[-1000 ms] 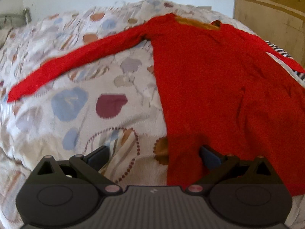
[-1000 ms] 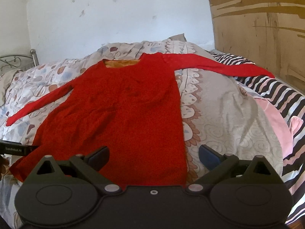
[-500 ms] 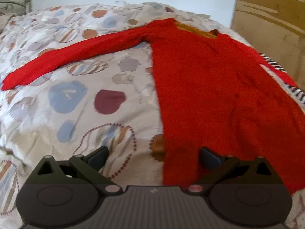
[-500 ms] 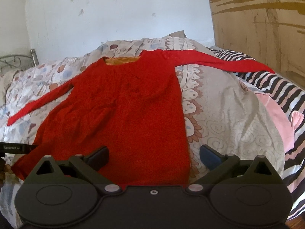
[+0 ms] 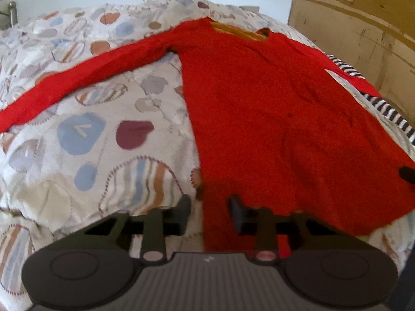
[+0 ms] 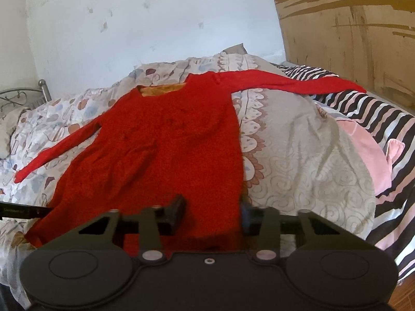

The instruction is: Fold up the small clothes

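Observation:
A red long-sleeved garment [image 5: 272, 119] lies spread flat on the bed, neck at the far end and both sleeves stretched out. My left gripper [image 5: 210, 213] straddles the hem's left corner. Its jaws are closing, with the cloth's edge between them and a gap still showing. In the right wrist view the same garment [image 6: 168, 150] fills the middle. My right gripper [image 6: 212, 211] sits over the hem's right corner. Its jaws are closing too, with flat red cloth between the fingertips [image 6: 179, 206].
A patterned quilt [image 5: 85, 142] covers the bed's left side and a grey swirl-print blanket [image 6: 298, 160] the right. A striped cover [image 6: 389, 119] and a pink cloth [image 6: 363, 150] lie at the far right. A white wall and a wooden board [image 6: 350, 26] stand behind.
Both grippers' jaws have drawn in from wide open to a narrow gap around the hem corners. The left view has shifted slightly; the garment lies as before.

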